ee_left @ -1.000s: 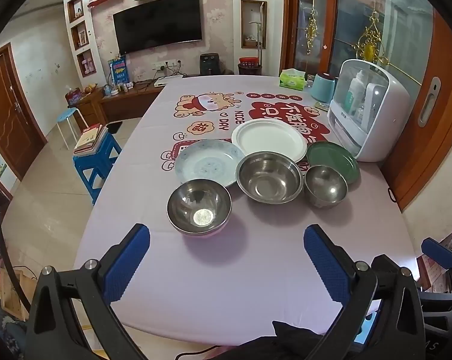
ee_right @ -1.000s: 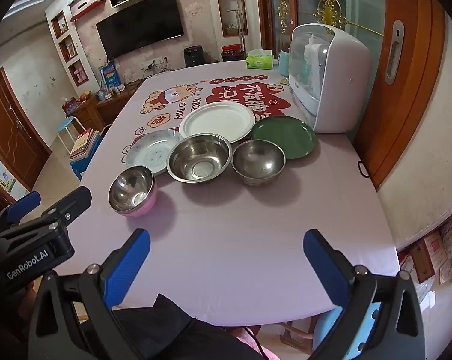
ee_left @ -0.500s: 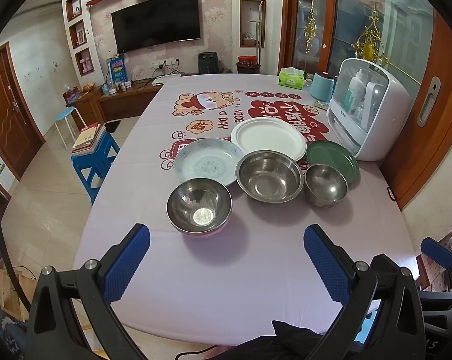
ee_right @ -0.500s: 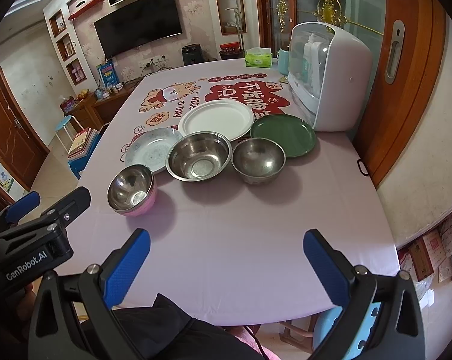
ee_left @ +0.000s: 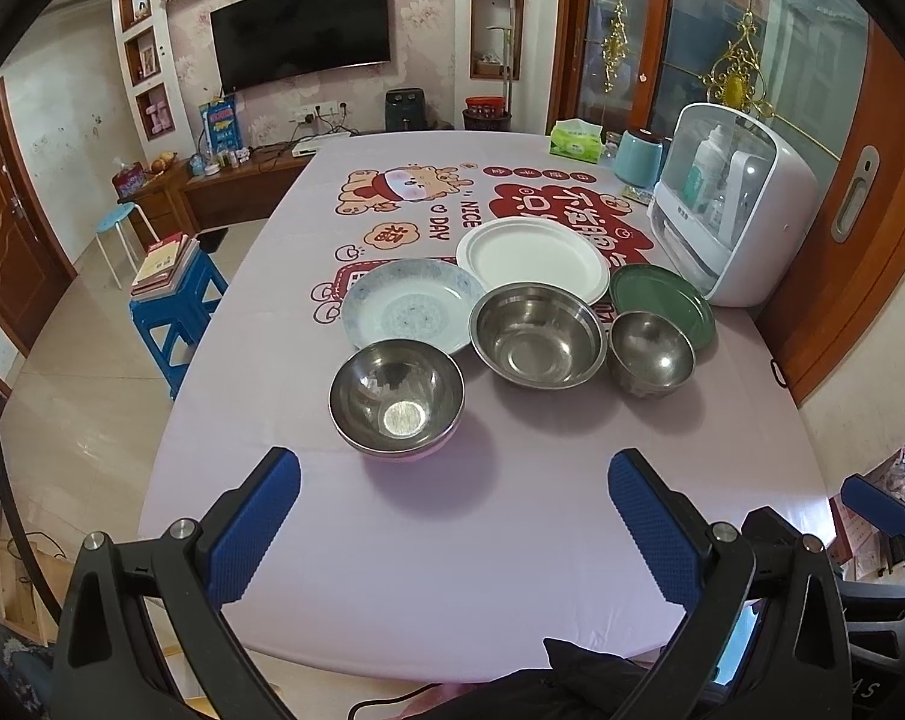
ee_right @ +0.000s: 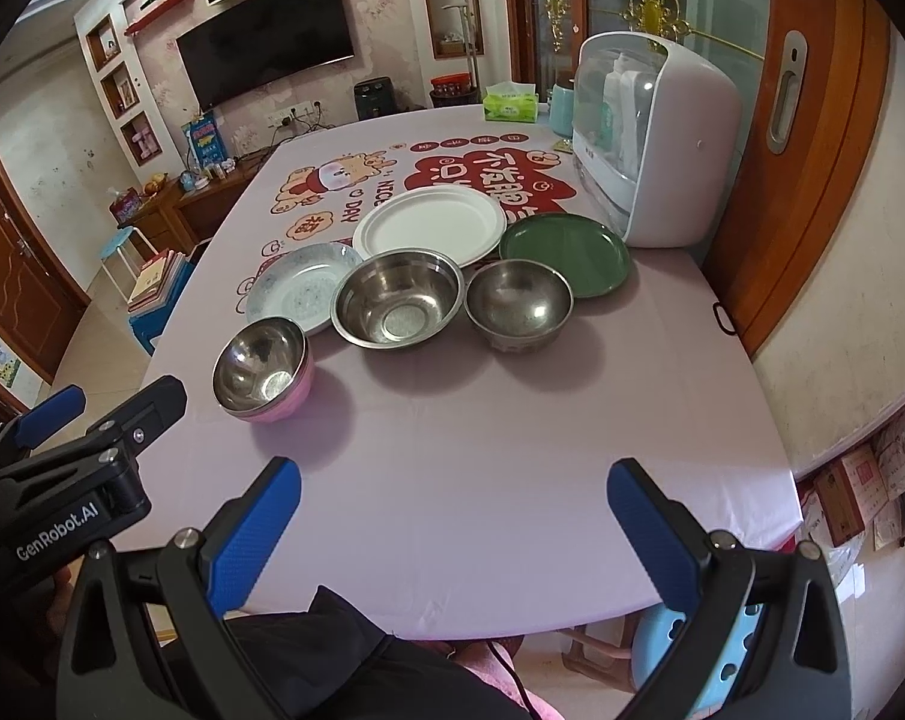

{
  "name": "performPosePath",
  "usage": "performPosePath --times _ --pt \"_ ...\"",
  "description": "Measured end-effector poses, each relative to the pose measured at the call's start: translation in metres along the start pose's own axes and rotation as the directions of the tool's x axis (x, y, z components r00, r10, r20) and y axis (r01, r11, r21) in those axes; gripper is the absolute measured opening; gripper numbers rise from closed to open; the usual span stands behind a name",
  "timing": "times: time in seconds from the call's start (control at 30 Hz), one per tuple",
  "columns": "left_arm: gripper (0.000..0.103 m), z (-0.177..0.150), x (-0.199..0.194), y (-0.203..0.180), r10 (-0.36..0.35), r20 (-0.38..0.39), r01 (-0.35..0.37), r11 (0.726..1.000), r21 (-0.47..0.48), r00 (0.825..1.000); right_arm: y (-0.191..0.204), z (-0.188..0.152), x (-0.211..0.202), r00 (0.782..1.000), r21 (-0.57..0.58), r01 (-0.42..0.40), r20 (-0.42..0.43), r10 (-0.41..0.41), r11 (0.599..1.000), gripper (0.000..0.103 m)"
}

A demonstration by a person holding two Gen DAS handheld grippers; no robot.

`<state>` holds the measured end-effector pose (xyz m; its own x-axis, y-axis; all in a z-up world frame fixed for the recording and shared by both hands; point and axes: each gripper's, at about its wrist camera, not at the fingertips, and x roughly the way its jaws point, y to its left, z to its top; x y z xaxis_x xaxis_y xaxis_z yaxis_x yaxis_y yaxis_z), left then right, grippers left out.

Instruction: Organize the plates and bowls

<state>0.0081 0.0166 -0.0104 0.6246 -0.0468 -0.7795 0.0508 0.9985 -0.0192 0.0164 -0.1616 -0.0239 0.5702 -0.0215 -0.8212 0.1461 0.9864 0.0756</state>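
Three steel bowls stand on the lilac tablecloth: a pink-bottomed one (ee_left: 396, 399) (ee_right: 263, 369) nearest, a large one (ee_left: 538, 335) (ee_right: 396, 305) in the middle, a small one (ee_left: 650, 353) (ee_right: 517, 305) at the right. Behind them lie a pale blue patterned plate (ee_left: 410, 306) (ee_right: 299, 288), a white plate (ee_left: 532, 258) (ee_right: 429, 225) and a green plate (ee_left: 662, 302) (ee_right: 566, 252). My left gripper (ee_left: 452, 531) hangs open over the table's near edge, short of the pink-bottomed bowl. My right gripper (ee_right: 452, 531) is open too, further right, holding nothing.
A white countertop cabinet (ee_left: 731, 204) (ee_right: 656, 138) stands at the table's right edge behind the green plate. A tissue box (ee_left: 575, 141) and a teal jar (ee_left: 640, 156) sit at the far end. A blue stool with books (ee_left: 173, 294) is on the floor at left.
Both grippers have crept slightly forward toward the dishes; nothing on the table has moved.
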Motion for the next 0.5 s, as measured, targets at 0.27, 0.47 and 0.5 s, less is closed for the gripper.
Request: performPosePath --times 0.27,0.47,0.5 --pt "0.102 -0.001 0.006 0.011 -0.036 -0.021 0.036 0.999 0.016 0.999 0.010 -0.007 -0.001 1.000 0.021 0.028 -0.008 -0.027 0.999 0.102" --pt "0.102 -0.003 0.007 0.018 -0.050 -0.027 0.050 0.998 0.026 0.998 0.023 -0.011 -0.003 0.999 0.027 0.041 0.009 -0.041 0.999 0.102" --pt "0.102 -0.003 0.007 0.020 -0.054 -0.027 0.054 0.998 0.028 0.998 0.025 -0.012 -0.004 0.999 0.027 0.041 0.011 -0.041 0.999 0.102"
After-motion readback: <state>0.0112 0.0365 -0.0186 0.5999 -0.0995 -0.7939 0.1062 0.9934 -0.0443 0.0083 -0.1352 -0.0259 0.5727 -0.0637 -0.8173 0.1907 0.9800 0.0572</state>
